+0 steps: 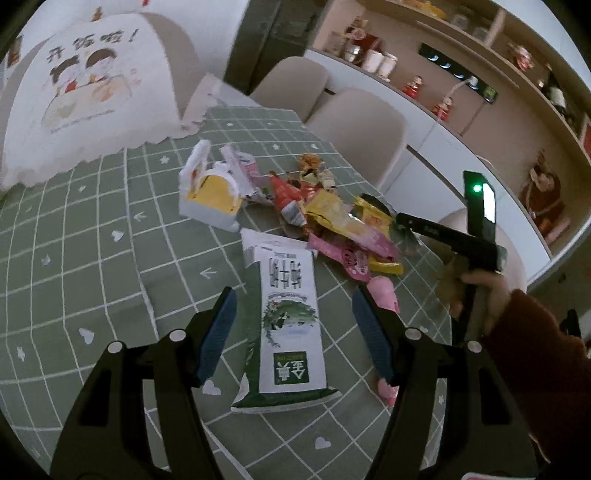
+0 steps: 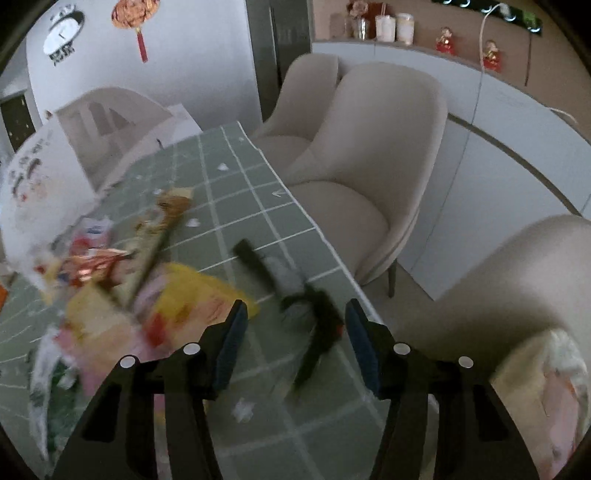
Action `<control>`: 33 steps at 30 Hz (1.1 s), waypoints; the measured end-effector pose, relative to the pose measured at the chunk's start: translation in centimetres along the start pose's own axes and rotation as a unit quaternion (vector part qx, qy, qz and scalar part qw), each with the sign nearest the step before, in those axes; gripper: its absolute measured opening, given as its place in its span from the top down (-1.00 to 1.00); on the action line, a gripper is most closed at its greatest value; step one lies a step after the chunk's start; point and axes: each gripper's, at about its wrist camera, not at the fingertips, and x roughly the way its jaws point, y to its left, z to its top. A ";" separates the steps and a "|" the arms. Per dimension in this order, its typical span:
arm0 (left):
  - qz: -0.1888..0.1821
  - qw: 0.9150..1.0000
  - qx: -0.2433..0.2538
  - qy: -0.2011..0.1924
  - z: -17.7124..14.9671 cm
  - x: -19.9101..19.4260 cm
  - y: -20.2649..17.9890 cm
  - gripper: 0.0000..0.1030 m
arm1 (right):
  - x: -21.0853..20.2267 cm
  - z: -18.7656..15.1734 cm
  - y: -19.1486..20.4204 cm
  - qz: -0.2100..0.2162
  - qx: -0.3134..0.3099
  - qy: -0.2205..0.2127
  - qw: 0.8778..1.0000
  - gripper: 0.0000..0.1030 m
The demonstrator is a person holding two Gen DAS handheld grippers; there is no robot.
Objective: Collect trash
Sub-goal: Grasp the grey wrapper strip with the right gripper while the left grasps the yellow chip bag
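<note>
Left gripper (image 1: pixel 291 325): jaws spread around the green-and-white carton (image 1: pixel 286 317), pads not pressing. Wrapper pile (image 1: pixel 332 218) sits uncollected mid-table (image 1: pixel 92 240), beyond it. Right gripper (image 2: pixel 293 343): jaws apart, empty, over a dark wrapper (image 2: pixel 314 314) near the table edge. Nearly everything left.

The tabletop (image 1: pixel 92 236) is covered by a green cloth with a white grid. At 1 o'clock, two beige upholstered chairs (image 2: pixel 369 155) stand at its edge, with a third chair (image 2: pixel 517 280) at 4 o'clock. Behind them runs a white cabinet (image 2: pixel 498 155) under open shelves (image 1: pixel 461 55) bearing figurines and jars. A wall clock (image 2: pixel 62 33) hangs at 11 o'clock. Lighting is dim.
</note>
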 end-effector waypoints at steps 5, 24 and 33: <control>0.014 1.000 -0.022 0.003 -0.5 0.6 1.0 -0.20 | 2.8 0.8 -0.7 0.021 -0.007 0.032 0.999 0.23; 0.000 1.000 -0.014 0.013 0.7 3.6 -3.4 -0.20 | -11.6 -6.3 -0.8 0.105 0.007 -0.010 0.994 0.49; -0.008 0.997 -0.070 0.036 2.5 10.4 -8.3 -0.07 | -16.7 -9.6 -5.2 0.074 0.055 -0.039 0.995 0.49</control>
